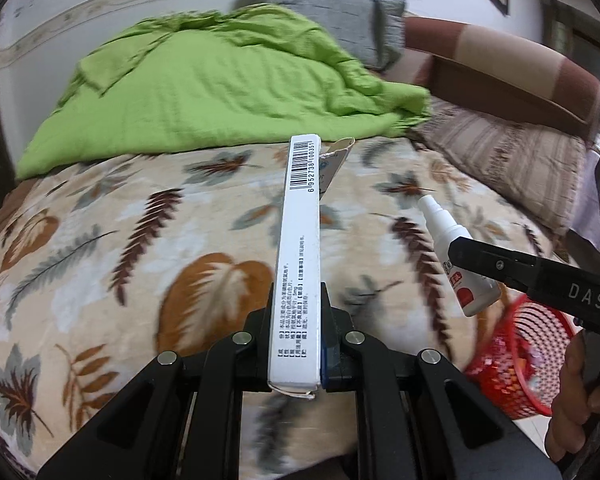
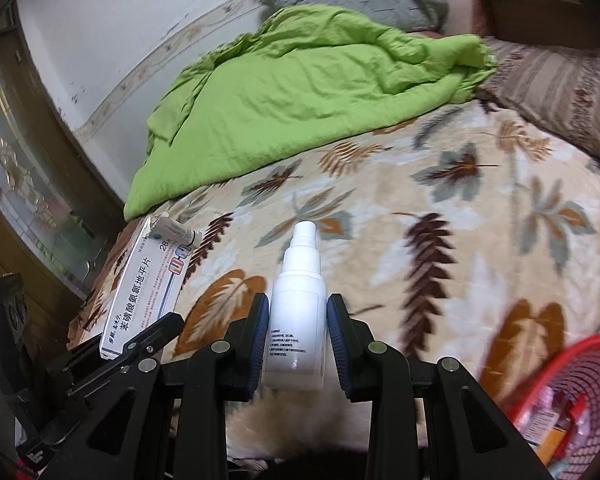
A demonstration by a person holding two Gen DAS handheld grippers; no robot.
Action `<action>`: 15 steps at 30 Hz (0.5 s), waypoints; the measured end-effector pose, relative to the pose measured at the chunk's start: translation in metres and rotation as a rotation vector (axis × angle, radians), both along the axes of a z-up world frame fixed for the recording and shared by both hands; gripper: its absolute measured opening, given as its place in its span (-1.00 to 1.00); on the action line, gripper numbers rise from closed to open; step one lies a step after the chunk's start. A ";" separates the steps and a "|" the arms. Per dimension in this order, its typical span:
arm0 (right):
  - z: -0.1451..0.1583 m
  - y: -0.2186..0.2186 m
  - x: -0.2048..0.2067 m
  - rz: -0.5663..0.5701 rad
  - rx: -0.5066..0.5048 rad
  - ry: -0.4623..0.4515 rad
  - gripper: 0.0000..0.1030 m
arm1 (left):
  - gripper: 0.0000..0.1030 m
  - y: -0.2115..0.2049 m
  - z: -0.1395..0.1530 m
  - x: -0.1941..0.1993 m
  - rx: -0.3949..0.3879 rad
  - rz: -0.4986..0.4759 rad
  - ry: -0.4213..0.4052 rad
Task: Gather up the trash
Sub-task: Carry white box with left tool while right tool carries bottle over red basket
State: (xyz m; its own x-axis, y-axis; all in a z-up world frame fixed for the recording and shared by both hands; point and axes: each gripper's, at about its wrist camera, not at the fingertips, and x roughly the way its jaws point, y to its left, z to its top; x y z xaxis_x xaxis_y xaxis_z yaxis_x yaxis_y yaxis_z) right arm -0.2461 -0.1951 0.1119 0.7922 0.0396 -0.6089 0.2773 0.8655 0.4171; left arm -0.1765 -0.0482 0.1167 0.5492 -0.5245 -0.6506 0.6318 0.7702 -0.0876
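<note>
My left tongs (image 1: 296, 344) pinch the light, crushable medicine box (image 1: 298, 264) endwise; right tongs (image 2: 298, 344) clamp the slick spray bottle (image 2: 298, 312) mid-body.

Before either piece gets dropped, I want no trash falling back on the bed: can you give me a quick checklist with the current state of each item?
1. Left gripper clamped on the medicine box: ok, fingers press both sides near its lower end.
2. Right gripper clamped on the spray bottle: ok, pads touch both sides.
3. Spray bottle cap on: ok, the white cap is on.
4. Box flap closed: not ok, the far end flap hangs open.
5. Red basket within view on the right: ok.
6. Either item directly above the basket: not ok, both are over the leaf-print blanket.
</note>
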 end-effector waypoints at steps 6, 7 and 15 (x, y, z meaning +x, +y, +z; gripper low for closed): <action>0.012 -0.037 -0.058 -0.091 -0.002 0.005 -0.37 | -0.74 -0.034 0.018 -0.034 -0.024 -0.134 0.005; 0.013 -0.043 -0.069 -0.111 -0.003 0.007 -0.37 | -0.74 -0.039 0.020 -0.039 -0.027 -0.152 0.007; 0.016 -0.095 -0.152 -0.272 0.024 0.046 -0.37 | -0.74 -0.088 0.031 -0.077 -0.036 -0.315 0.060</action>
State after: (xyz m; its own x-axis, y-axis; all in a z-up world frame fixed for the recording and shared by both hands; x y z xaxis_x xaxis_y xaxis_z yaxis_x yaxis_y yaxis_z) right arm -0.3978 -0.2903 0.1280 0.7470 -0.1559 -0.6463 0.5175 0.7467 0.4179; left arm -0.2538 -0.1357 0.1472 0.3168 -0.6862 -0.6548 0.8317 0.5329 -0.1561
